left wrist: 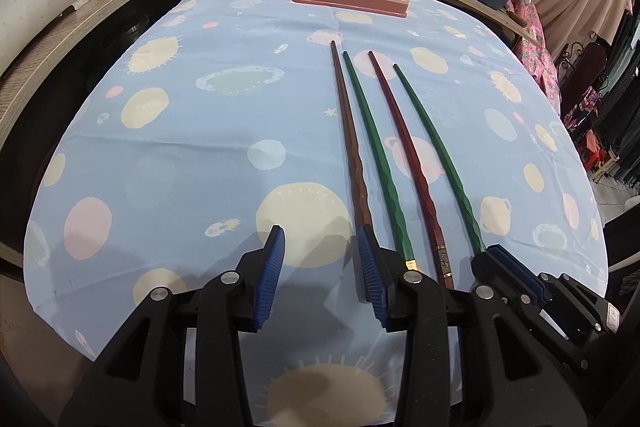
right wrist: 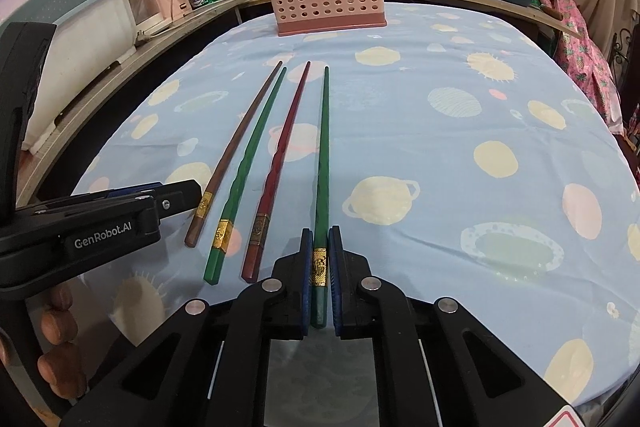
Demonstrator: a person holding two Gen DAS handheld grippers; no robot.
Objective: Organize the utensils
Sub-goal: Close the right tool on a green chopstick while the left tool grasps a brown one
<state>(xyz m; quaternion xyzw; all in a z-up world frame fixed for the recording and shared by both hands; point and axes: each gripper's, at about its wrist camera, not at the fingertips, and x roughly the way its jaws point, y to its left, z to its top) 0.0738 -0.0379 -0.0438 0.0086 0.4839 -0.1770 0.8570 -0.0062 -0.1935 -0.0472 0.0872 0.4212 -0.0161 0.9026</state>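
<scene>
While my right gripper [right wrist: 320, 247] is clamping the rightmost dark green gold-banded chopstick [right wrist: 323, 155] lying on the planet-print blue tablecloth [right wrist: 440, 155], my left gripper [left wrist: 322, 251], labelled "GenRobot.AI", is hovering wide open. Three more chopsticks are lying alongside, pointing toward the perforated pink plastic utensil holder [right wrist: 326, 1].

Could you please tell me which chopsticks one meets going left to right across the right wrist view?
brown chopstick → left green chopstick → red chopstick → right green chopstick, clamped in the right gripper.
</scene>
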